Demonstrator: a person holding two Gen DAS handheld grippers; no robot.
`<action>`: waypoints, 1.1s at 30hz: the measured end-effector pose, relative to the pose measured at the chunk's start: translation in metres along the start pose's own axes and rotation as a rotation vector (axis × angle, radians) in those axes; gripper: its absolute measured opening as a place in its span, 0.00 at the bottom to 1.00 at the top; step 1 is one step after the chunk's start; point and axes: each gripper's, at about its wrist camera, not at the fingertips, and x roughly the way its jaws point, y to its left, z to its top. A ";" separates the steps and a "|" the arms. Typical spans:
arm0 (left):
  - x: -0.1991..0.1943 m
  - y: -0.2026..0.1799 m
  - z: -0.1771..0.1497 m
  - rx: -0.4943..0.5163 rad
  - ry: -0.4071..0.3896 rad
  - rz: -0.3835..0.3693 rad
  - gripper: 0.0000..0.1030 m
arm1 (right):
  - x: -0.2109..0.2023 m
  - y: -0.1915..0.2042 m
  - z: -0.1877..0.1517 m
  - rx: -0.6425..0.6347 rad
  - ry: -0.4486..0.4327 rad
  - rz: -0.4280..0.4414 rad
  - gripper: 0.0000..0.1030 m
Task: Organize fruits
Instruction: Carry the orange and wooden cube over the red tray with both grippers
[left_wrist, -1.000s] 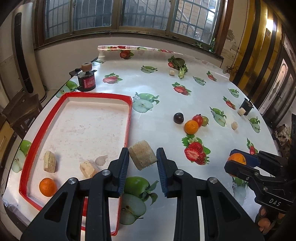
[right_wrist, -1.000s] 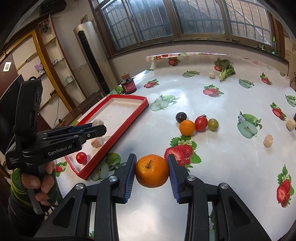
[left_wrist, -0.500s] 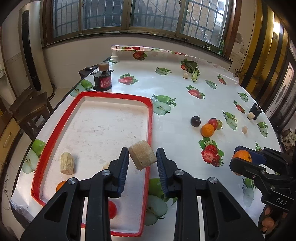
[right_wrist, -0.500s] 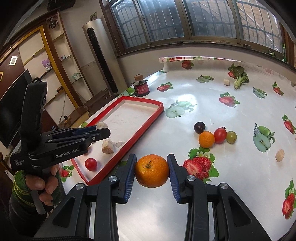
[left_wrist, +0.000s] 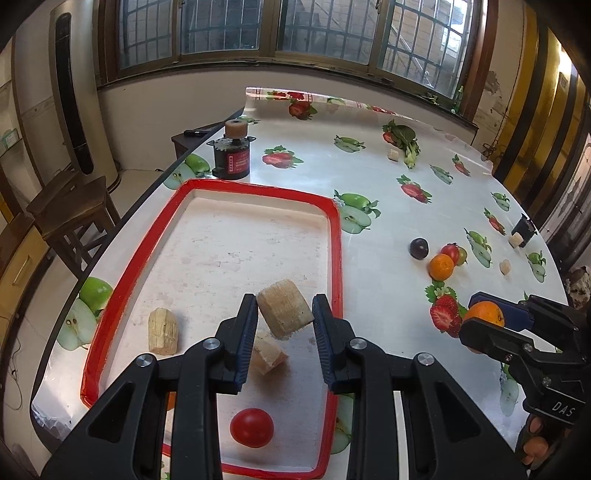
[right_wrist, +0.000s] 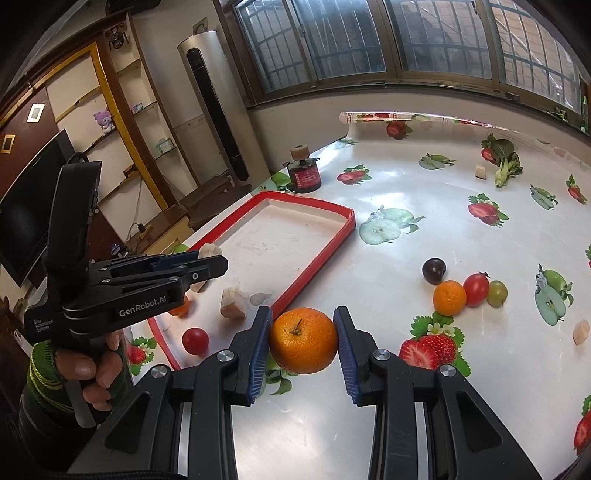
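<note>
Orange (right_wrist: 303, 340) gripped between jaws above table, pale ridged chunk (left_wrist: 284, 308) held tilted over red-rimmed tray (left_wrist: 334, 236)

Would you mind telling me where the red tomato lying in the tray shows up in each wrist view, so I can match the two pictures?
Left wrist view: the red tomato lies low in the picture, at the near end of the red-rimmed tray, below the left tongs.
Right wrist view: it sits lower left, in the tray's near corner, under the left tongs.
Shared landmark: the dark red-labelled can beyond the tray's far end.
</note>
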 end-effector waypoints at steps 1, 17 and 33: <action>0.001 0.002 0.000 -0.003 0.002 0.001 0.27 | 0.002 0.001 0.001 -0.002 0.002 0.002 0.34; 0.012 0.038 0.007 -0.043 0.021 0.031 0.27 | 0.036 0.021 0.019 -0.041 0.021 0.038 0.34; 0.068 0.085 0.029 -0.125 0.124 0.044 0.27 | 0.129 0.045 0.049 -0.066 0.111 0.076 0.34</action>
